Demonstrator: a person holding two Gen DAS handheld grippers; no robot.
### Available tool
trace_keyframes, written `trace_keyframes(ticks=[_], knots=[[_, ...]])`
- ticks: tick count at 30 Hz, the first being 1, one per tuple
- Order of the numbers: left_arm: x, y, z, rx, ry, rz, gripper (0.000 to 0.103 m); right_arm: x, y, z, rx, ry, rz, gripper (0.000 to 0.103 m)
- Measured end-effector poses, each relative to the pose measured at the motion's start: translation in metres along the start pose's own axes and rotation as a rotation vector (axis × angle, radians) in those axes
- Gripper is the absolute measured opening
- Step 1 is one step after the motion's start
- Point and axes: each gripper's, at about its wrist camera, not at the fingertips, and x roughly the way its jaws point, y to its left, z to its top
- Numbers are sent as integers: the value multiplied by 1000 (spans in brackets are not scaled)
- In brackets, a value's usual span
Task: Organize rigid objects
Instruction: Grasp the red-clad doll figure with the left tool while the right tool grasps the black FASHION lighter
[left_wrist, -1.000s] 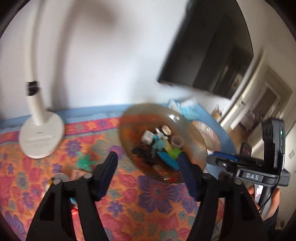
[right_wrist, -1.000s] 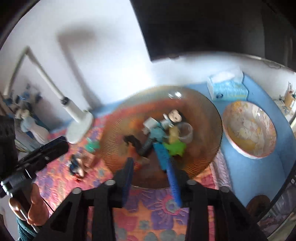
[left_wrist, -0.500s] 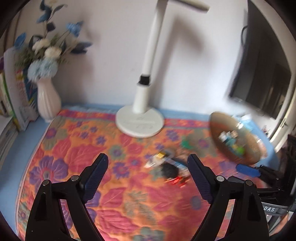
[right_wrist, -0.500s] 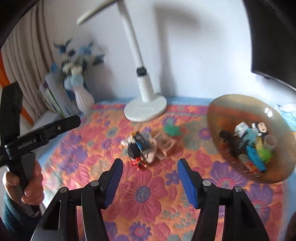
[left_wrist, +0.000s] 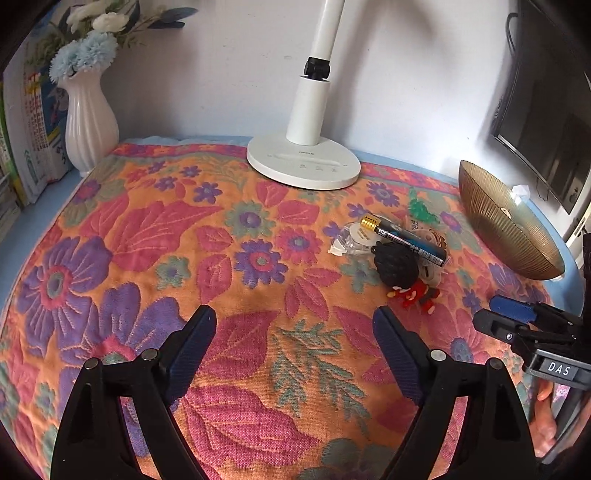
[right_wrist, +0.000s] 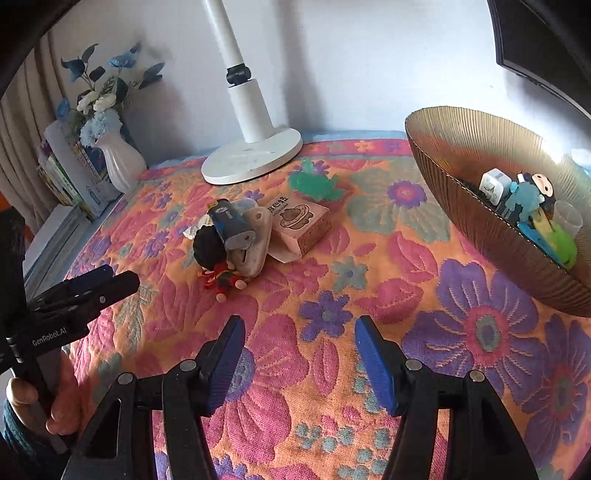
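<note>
Toy pile (right_wrist: 236, 236) before lamp base (right_wrist: 255, 158), left of bowl (right_wrist: 461, 206), perhaps touching box (right_wrist: 303, 221).

This is a home, a lived-in room by every sign. A quilted floral cloth (left_wrist: 155, 236) in orange, pink and purple covers the worktop. At the far left a white ribbed vase (left_wrist: 90, 122) holds blue and white artificial flowers (left_wrist: 83, 55), with books (right_wrist: 70, 173) leaning just beside it. A white desk lamp (left_wrist: 304, 162) stands at the far middle against a plain white wall. On the right, a dark flat screen (left_wrist: 546, 122) hangs on that wall, and a ribbed golden bowl (right_wrist: 480, 147) holds small toys and trinkets.
</note>
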Motion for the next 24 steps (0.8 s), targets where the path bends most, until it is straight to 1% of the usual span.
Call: trace_keyframes(ticks=[5, 8, 11, 12, 14, 15, 16, 17, 19, 21, 22, 23, 24], knots=[[-7, -5, -3, 30, -18, 13, 85, -3, -6, 0, 30, -4, 2, 60], [-10, -9, -4, 52, -23, 13, 85, -8, -1, 1, 23, 6, 9, 60], [-12, -10, -4, 60, -30, 1, 85, -24, 12, 9, 17, -6, 86, 60], [-12, -11, -3, 62, -25, -2, 85, -28, 19, 15, 1, -8, 96, 60], [-15, -13, 2, 55, -5, -53, 76, -28, 31, 27, -37, 1, 104, 57], [-16, -13, 5, 36, 6, -86, 76, -25, 39, 34, -72, 4, 96, 53], [-18, -14, 9, 16, 13, -123, 76, -22, 44, 38, -98, 3, 82, 48], [-21, -16, 12, 16, 14, -151, 76, -16, 48, 42, -121, 6, 65, 45], [-21, -24, 18, 64, 17, -161, 76, -3, 50, 50, -130, 21, 79, 40], [-13, -31, 19, 114, 47, -166, 62, 5, 48, 55, -120, 32, 107, 39], [-6, -35, 19, 139, 71, -169, 49, 7, 48, 57, -127, 34, 118, 39], [-1, -36, 18, 151, 86, -172, 43, 10, 50, 59, -138, 36, 125, 39], [4, -37, 17, 158, 98, -176, 43, 14, 52, 60, -145, 41, 125, 39]])
